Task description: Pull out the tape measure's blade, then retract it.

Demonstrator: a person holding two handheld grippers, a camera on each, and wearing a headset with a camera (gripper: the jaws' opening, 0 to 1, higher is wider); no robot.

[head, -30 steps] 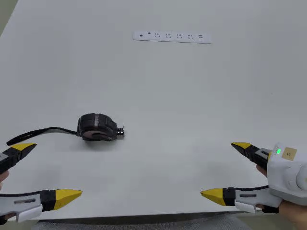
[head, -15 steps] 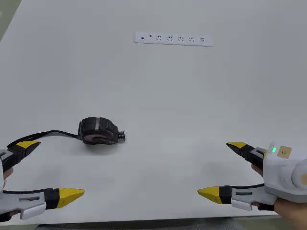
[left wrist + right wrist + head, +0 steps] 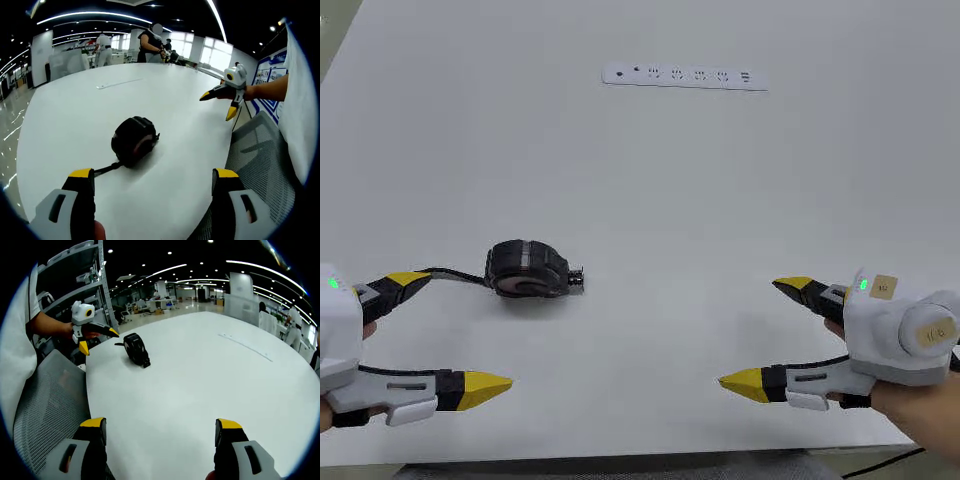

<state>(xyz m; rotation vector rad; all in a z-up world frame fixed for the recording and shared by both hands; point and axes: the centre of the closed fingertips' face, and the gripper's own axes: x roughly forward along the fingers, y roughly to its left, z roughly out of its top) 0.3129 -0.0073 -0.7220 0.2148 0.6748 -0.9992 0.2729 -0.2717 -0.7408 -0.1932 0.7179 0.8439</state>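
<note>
- Left gripper (image 3: 468,330): yellow-tipped jaws spread wide with nothing between them. It has moved forward and inward since a second ago, and its upper tip now lies just beside the black wrist strap (image 3: 455,272).
- Right gripper (image 3: 748,333): jaws equally wide and empty. It has also advanced inward over the second and sits well apart from the tape measure.
- Black round-cased tape measure (image 3: 527,268): lies on its side on the white table (image 3: 720,200), left of centre and in the same place as before. The blade is retracted, with its hook at the case mouth pointing right.
- White power strip (image 3: 685,76): lies flat at the far side of the table, position unchanged.
- Left gripper view: the tape measure (image 3: 133,140) sits just ahead between the jaws, with the strap (image 3: 105,169) trailing towards the left jaw. Unlike the head view, this view takes in a grey mesh chair (image 3: 260,165) and standing people (image 3: 150,42) beyond the table.
- Right gripper view: the tape measure (image 3: 136,349) is far off to the left, near the left gripper (image 3: 101,343). Metal shelving (image 3: 75,290) stands behind.
</note>
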